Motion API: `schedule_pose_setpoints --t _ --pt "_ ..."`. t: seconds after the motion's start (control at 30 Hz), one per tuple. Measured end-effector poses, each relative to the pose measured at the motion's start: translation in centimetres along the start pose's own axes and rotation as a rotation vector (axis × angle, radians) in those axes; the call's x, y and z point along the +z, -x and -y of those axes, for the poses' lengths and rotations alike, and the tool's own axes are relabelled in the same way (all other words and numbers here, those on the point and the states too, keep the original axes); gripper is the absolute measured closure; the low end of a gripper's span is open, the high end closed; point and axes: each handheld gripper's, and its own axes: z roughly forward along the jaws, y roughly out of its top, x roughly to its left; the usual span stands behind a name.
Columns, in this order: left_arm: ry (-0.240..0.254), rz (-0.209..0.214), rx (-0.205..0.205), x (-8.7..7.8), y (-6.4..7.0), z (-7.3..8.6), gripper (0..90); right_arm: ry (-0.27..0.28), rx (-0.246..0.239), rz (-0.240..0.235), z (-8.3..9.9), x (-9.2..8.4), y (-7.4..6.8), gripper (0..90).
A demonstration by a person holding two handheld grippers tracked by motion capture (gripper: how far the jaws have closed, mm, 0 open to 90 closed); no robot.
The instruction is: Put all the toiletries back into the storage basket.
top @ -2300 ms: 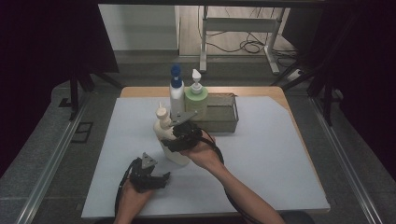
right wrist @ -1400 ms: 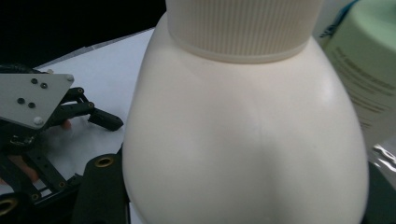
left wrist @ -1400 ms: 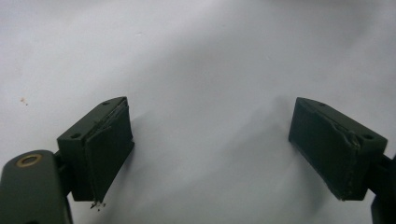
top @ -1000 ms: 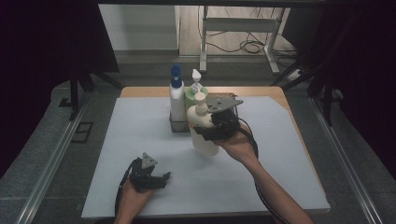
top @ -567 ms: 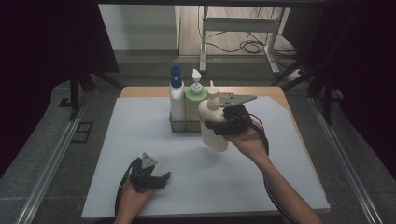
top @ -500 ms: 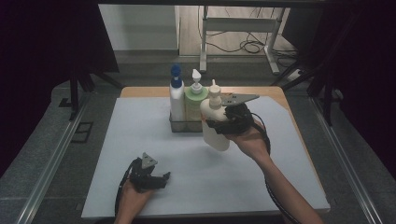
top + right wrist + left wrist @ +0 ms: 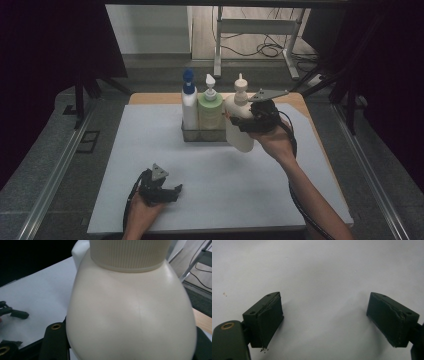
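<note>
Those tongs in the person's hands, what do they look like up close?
Both tongs, left and right, are black, each with a grey three-cornered plate on top and a black cable trailing along the bare forearm. The left one's jaws end in blocky black pads, with a brass-coloured rivet on the arm.

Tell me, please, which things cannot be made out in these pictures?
- Right claw pads: in the right gripper view, the cream bottle covers them.
- Bottle's pump top: cut off by that view's upper edge.
- Rack space for the bottle: high view, hidden behind the bottle.
- Labels on the green bottle and blue-capped bottle: too small.
</note>
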Motion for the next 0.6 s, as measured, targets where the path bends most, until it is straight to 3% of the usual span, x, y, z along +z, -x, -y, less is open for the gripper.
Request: schedule_pose_setpoints --t 0.6 --pt "0.0 -0.001 0.0 0.0 0.0 0.0 13.2 0.024 0.062 0.077 -1.1 1.6 2.5 39.2"
